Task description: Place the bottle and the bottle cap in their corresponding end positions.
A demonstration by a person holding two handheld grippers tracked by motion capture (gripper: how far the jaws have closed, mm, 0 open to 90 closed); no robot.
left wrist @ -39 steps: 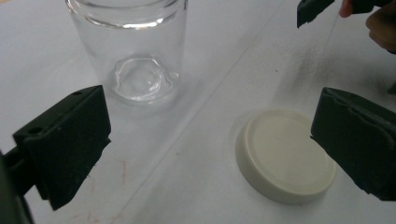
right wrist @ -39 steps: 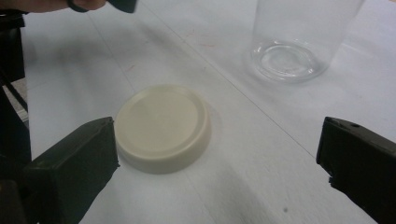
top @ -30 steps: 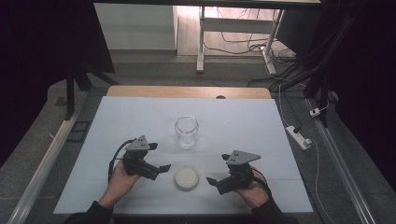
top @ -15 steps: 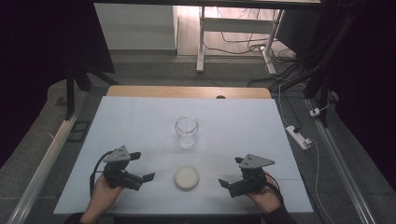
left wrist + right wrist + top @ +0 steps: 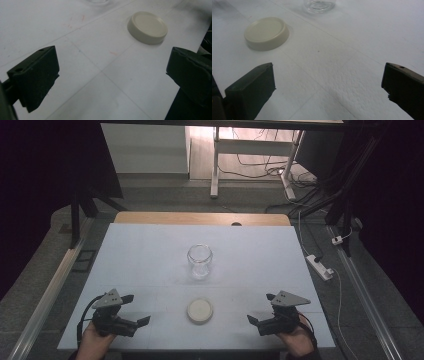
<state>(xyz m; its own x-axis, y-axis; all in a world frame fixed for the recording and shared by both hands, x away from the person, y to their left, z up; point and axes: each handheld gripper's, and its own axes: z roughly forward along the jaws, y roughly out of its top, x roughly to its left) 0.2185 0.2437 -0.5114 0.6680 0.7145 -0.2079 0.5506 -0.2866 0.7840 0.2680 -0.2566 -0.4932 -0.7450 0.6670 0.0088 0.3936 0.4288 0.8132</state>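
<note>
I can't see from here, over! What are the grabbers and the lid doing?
Left gripper open, empty. Right gripper open, empty. Cream lid flat on table between them, untouched; glass jar upright behind it. Nothing in the way.

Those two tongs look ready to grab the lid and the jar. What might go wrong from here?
The cream lid lies flat and low on the table, so open tongs could slide over it or scrape the surface instead of gripping. The glass jar is smooth, empty and stands free, so a nudge from the left tongs or right tongs might tip or roll it.
</note>
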